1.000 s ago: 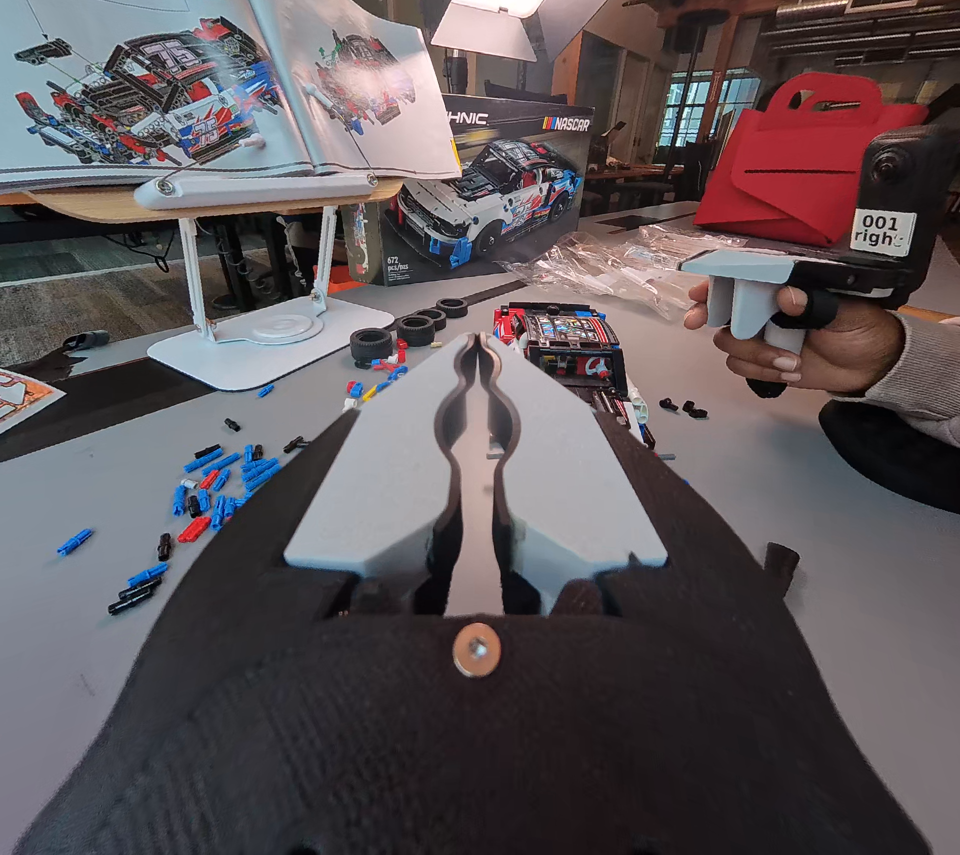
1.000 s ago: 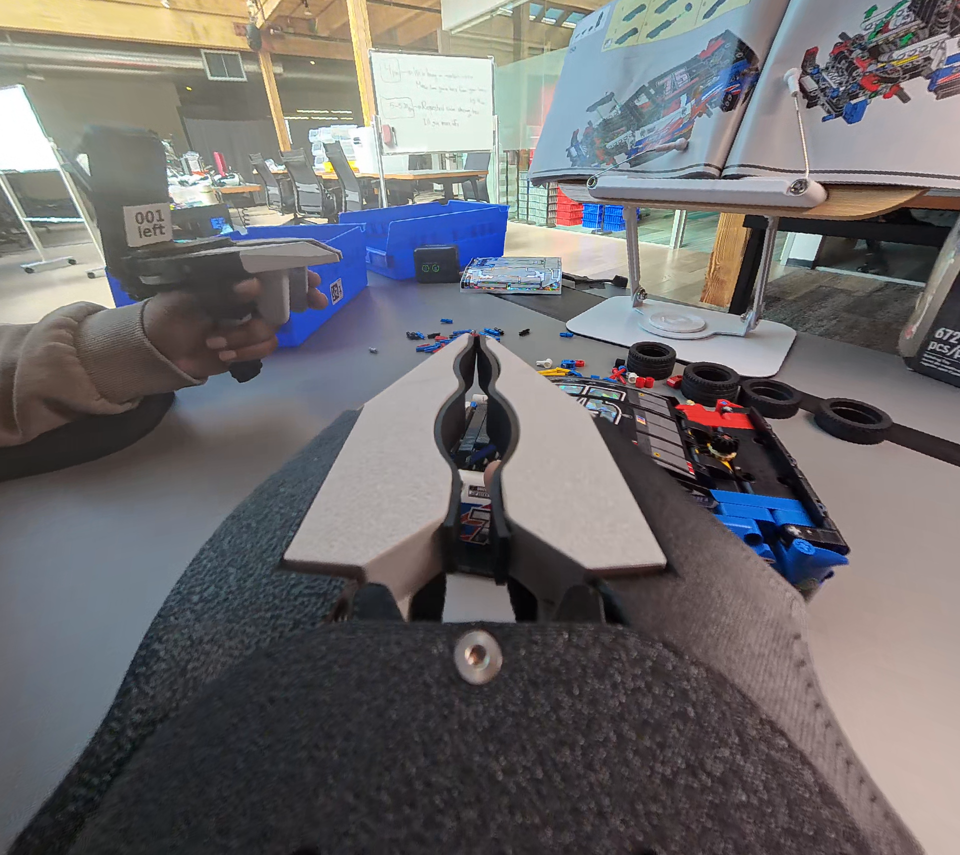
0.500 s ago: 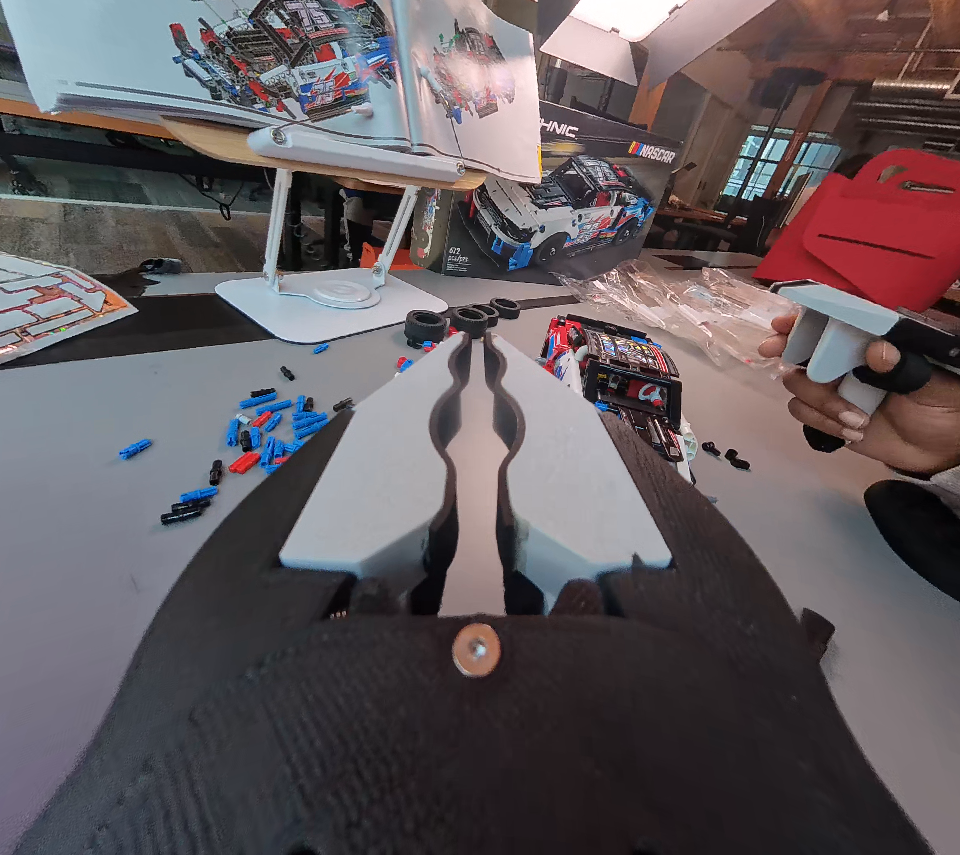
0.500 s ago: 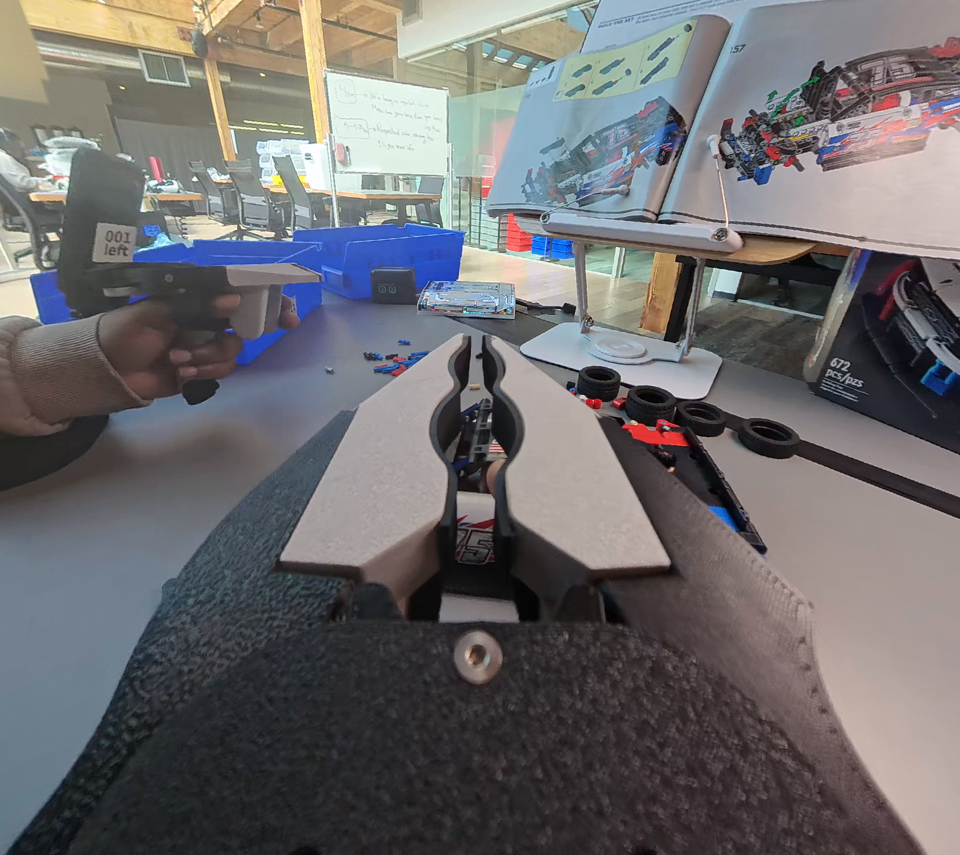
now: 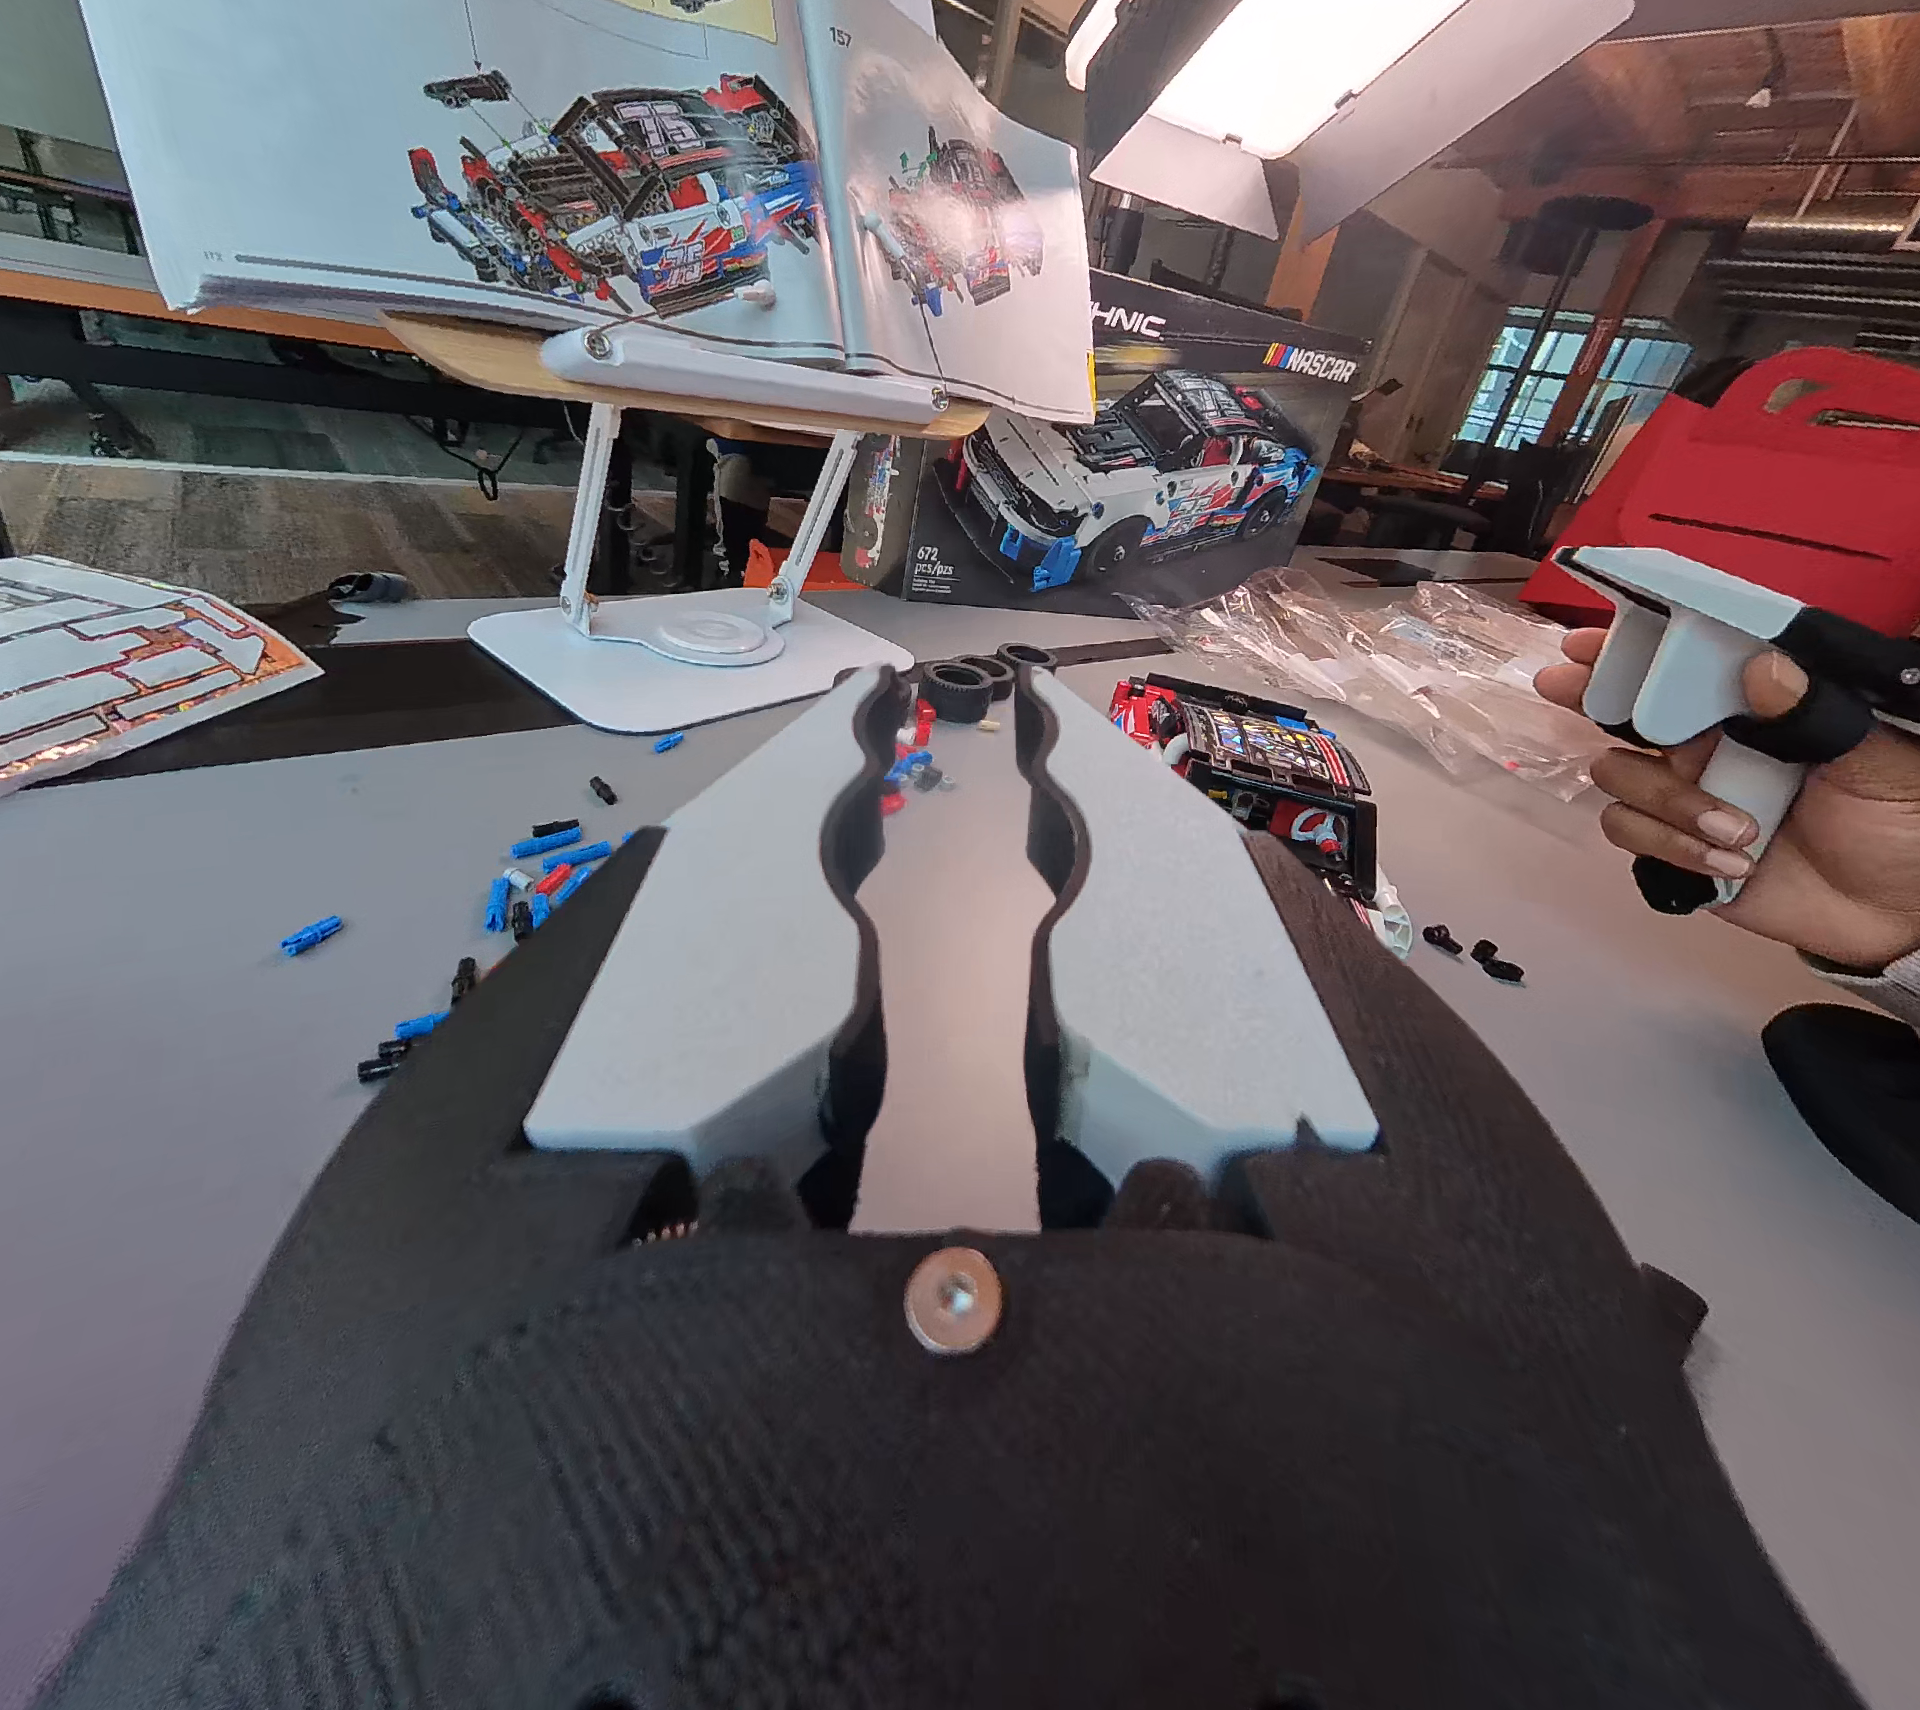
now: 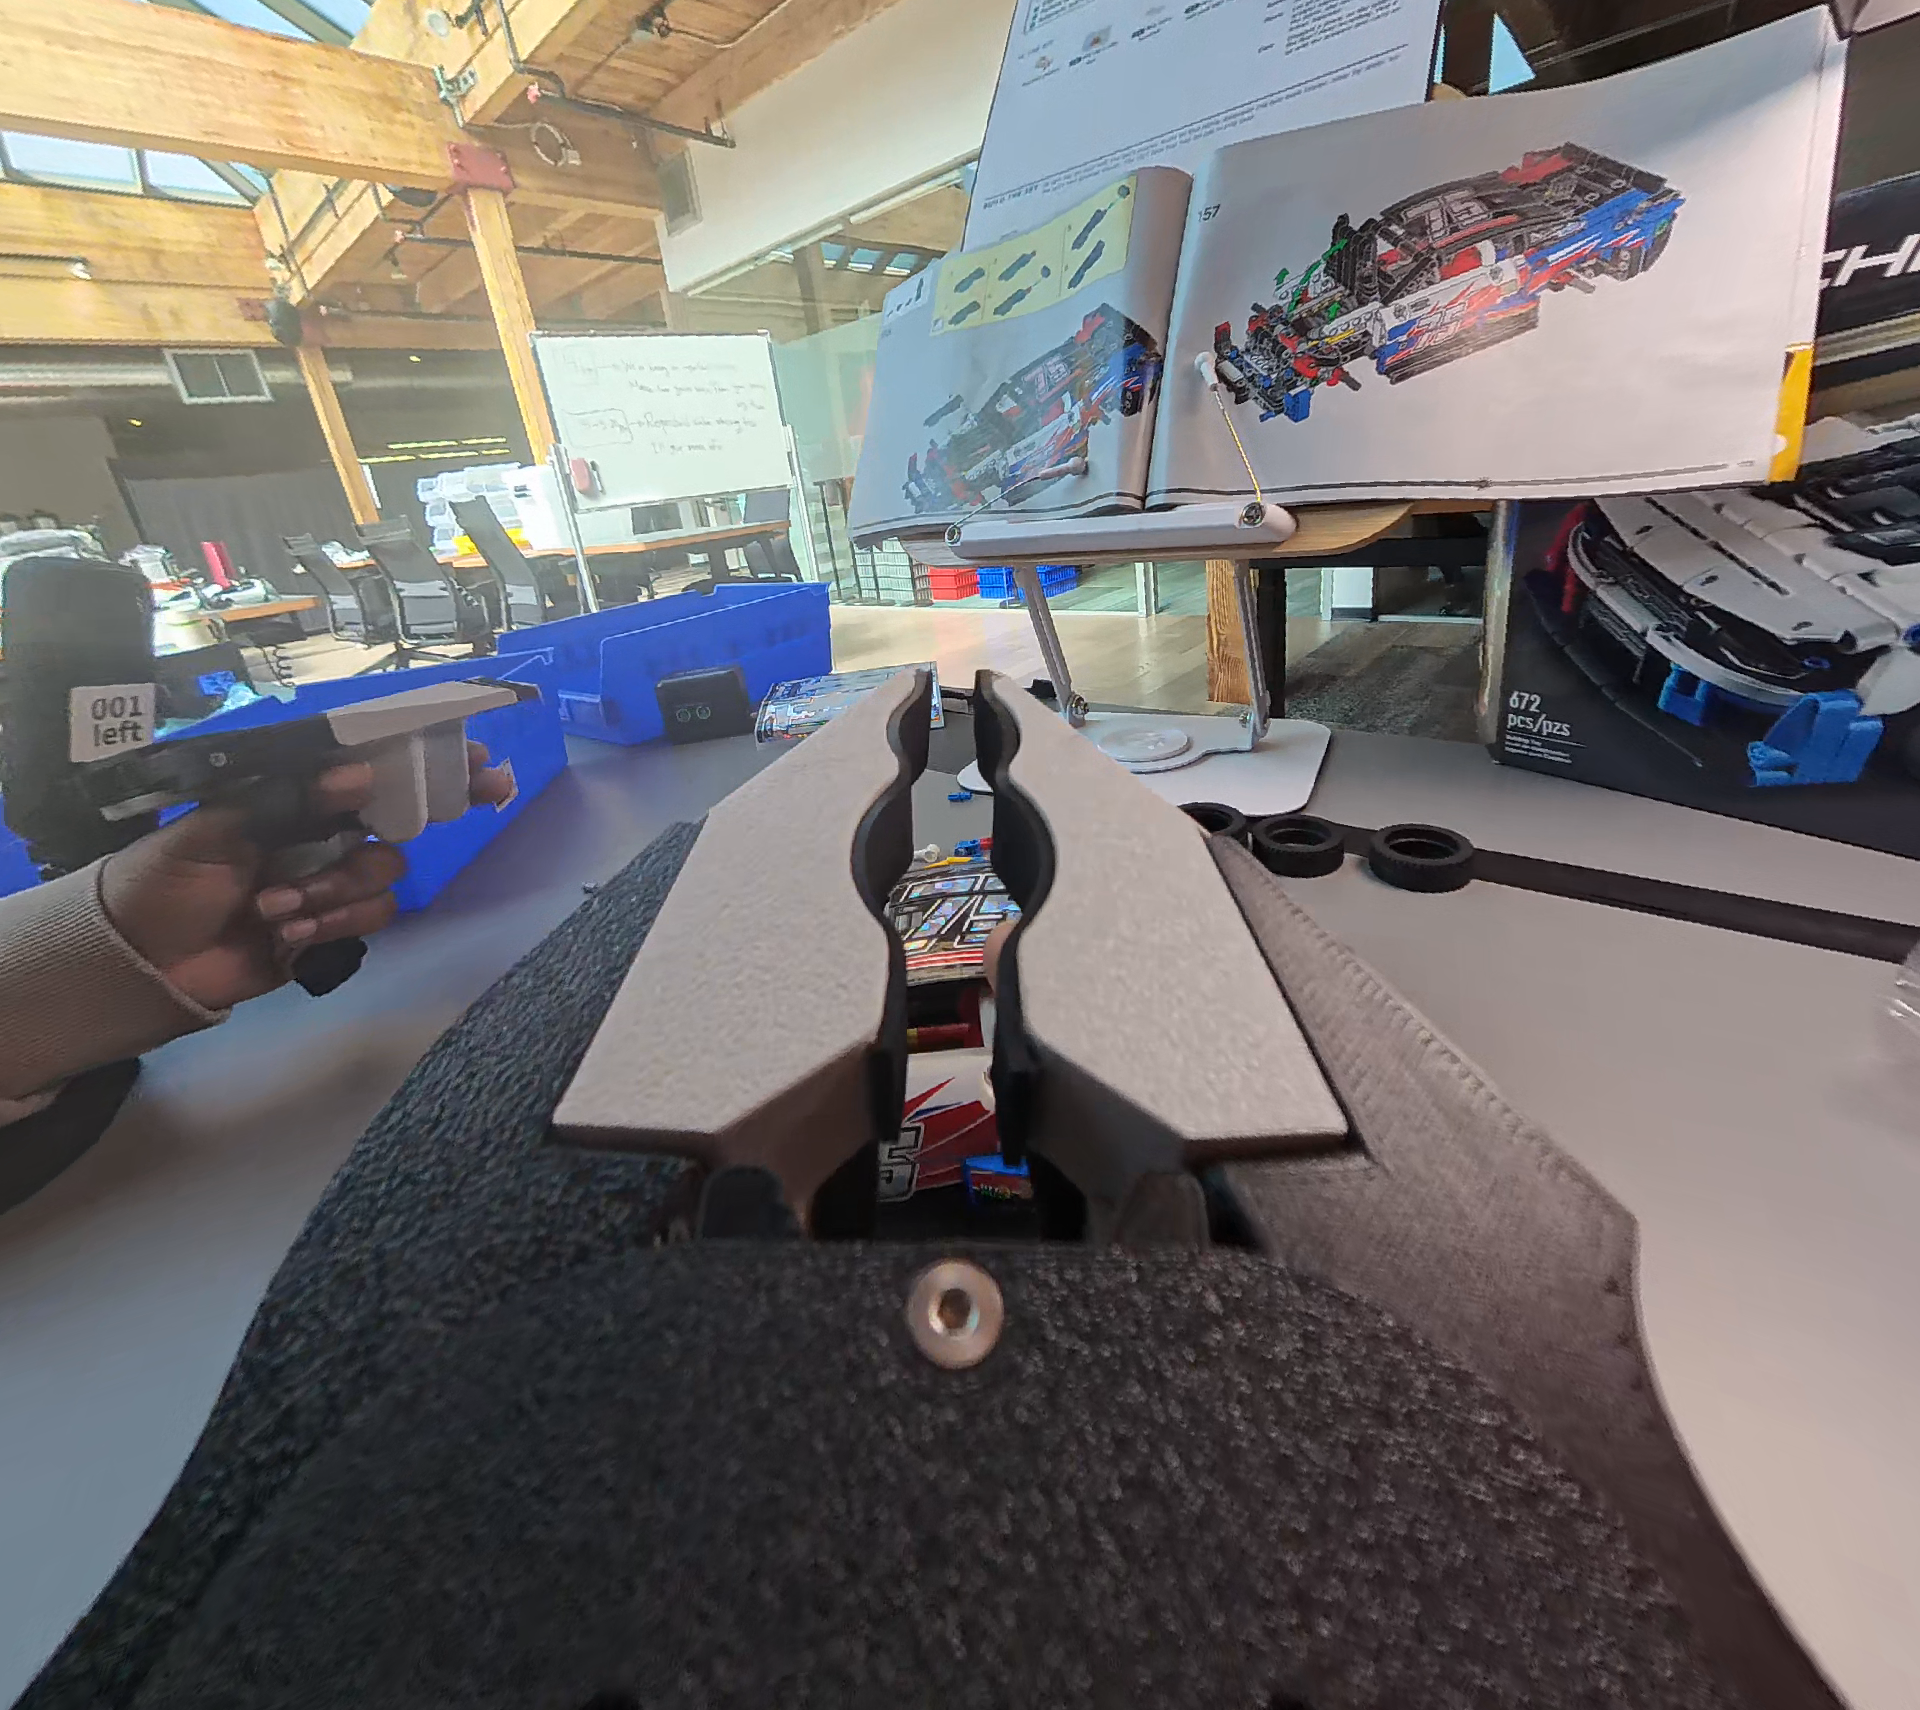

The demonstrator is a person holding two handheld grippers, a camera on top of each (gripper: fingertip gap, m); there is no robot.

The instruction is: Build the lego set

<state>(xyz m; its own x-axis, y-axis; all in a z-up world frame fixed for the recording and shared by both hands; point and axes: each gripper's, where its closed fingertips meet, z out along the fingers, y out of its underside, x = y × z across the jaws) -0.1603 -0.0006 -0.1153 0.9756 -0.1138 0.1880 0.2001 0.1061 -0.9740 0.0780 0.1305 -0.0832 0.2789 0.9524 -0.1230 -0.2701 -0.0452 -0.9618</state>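
The part-built lego car [image 5: 1257, 756] lies on the grey table [image 5: 208, 1089], right of my left gripper [image 5: 951, 694]. The left gripper is open and empty and hangs above the table. Loose blue, black and red pins [image 5: 551, 865] lie to its left, and black tyres [image 5: 966, 684] show just past its tips. My right gripper [image 6: 953, 689] holds nothing, with its jaws only a narrow gap apart. The car [image 6: 951, 912] shows through that gap, below it. The right gripper also shows in the left wrist view [image 5: 1683, 652], in a hand, off the car.
An open instruction booklet [image 5: 582, 102] rests on a white stand [image 5: 686, 652]. The set's box [image 5: 1122, 455], clear plastic bags [image 5: 1382, 673] and a red bag [image 5: 1766, 476] are at the back right. A sticker sheet [image 5: 104, 652] lies at the left. Blue bins [image 6: 675, 652] stand behind. Some 30 cm of space lies between my two pairs of fingers.
My left gripper has opened from shut. Both grippers have tilted up, so the booklet sits larger in view. The right jaws have parted slightly.
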